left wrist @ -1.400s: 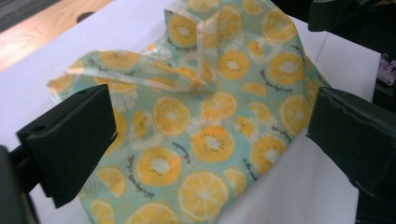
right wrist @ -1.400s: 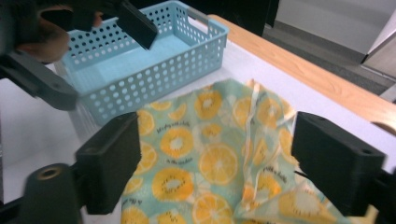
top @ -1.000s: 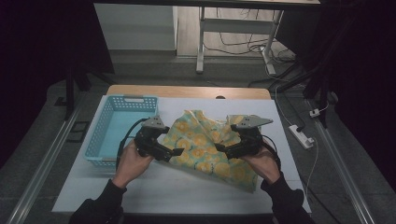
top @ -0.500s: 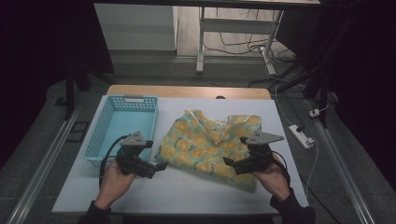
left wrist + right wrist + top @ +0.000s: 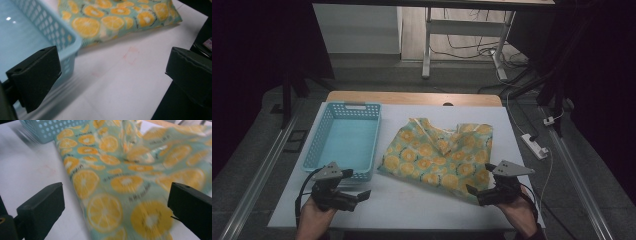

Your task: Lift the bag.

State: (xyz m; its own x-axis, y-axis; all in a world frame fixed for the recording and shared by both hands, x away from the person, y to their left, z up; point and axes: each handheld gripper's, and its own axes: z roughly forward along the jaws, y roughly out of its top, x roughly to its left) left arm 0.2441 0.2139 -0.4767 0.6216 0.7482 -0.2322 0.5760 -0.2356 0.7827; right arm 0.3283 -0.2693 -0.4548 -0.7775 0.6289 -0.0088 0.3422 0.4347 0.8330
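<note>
Cloth (image 5: pixel 439 154) printed with orange slices lies rumpled and partly folded on the white bench (image 5: pixel 412 202), just ahead of the right tool (image 5: pixel 474 192) and ahead and off to the inner side of the left tool (image 5: pixel 362 196). Both tools hover low over the bench near its front edge, each with its jaws spread wide and nothing between them. In the right gripper view the near corner of the cloth sits directly between and beyond the jaws; in the left gripper view the cloth's edge lies farther off, with the blue basket (image 5: pixel 343 141) close by the left jaw. The likely trouble is on the left side: the basket wall stands so near that tool that a reach toward the cloth's near edge could clip or shove the basket. On the right, the cloth is layered and wrinkled, so a pinch could catch only the top fold or several layers at once, and a lift would then drag the piece askew instead of spreading it.
</note>
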